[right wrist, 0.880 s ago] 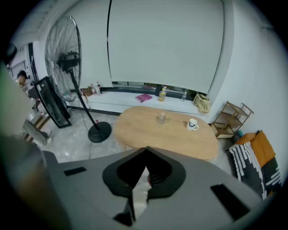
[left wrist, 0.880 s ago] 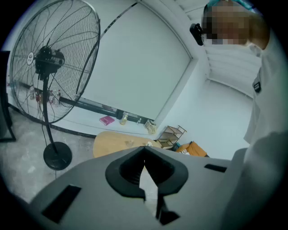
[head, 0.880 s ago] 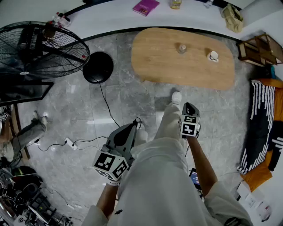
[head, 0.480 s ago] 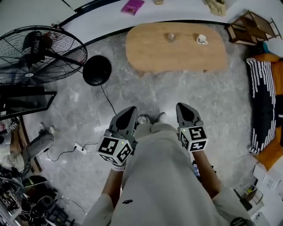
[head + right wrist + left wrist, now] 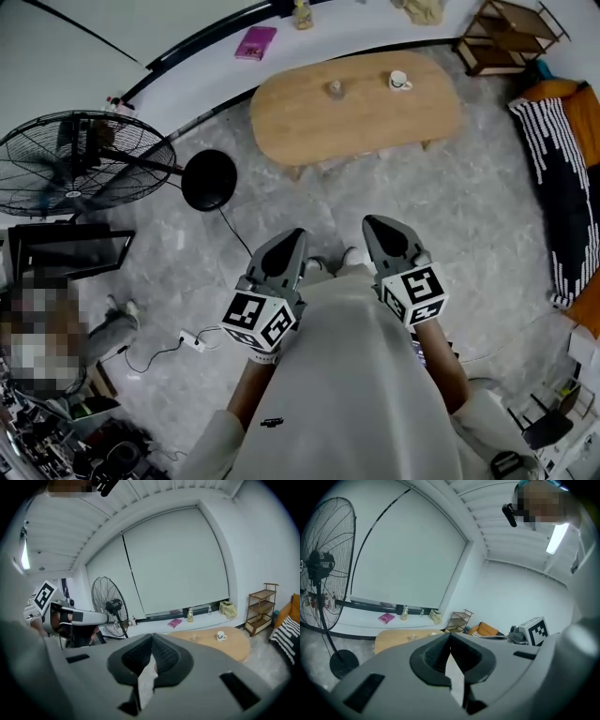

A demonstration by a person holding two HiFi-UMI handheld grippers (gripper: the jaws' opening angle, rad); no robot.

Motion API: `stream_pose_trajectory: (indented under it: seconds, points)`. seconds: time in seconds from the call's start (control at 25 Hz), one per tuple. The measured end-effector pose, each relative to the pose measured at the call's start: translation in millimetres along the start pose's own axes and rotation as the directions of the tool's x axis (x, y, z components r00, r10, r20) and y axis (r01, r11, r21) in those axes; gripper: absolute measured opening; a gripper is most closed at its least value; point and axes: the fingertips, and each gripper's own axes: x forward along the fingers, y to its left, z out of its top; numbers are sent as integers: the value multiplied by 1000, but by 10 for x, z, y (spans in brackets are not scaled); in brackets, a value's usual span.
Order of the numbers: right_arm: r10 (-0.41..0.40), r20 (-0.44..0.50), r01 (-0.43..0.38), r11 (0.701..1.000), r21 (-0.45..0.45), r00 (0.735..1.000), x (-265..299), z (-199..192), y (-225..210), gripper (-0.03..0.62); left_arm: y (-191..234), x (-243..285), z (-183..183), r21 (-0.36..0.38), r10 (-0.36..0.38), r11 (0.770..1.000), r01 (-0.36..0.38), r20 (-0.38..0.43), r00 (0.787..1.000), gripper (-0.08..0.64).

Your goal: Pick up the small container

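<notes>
I'm holding both grippers low at my waist, left gripper [image 5: 289, 242] jaws pressing together on nothing, right gripper [image 5: 378, 227] likewise closed and empty, small container [image 5: 335, 88] sitting on the wooden table [image 5: 309, 127] well ahead, near a white mug [image 5: 399, 81], fan [image 5: 70, 161] standing off left

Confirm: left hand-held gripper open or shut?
Shut. In its own view the left hand-held gripper has its jaw tips touching, with nothing held between them.
</notes>
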Motion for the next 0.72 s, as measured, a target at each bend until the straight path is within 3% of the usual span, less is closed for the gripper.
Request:
stream_pose_trajectory:
  seconds: [0.4, 0.72]
  points:
    - [-13, 47, 11, 999, 48, 999, -333, 15, -284, 8, -374, 294, -157, 25, -60, 998, 61, -49, 997, 18]
    - [8, 97, -17, 996, 92, 995, -580, 33, -454, 8, -683, 489, -16, 88, -89, 992, 94, -55, 995, 18]
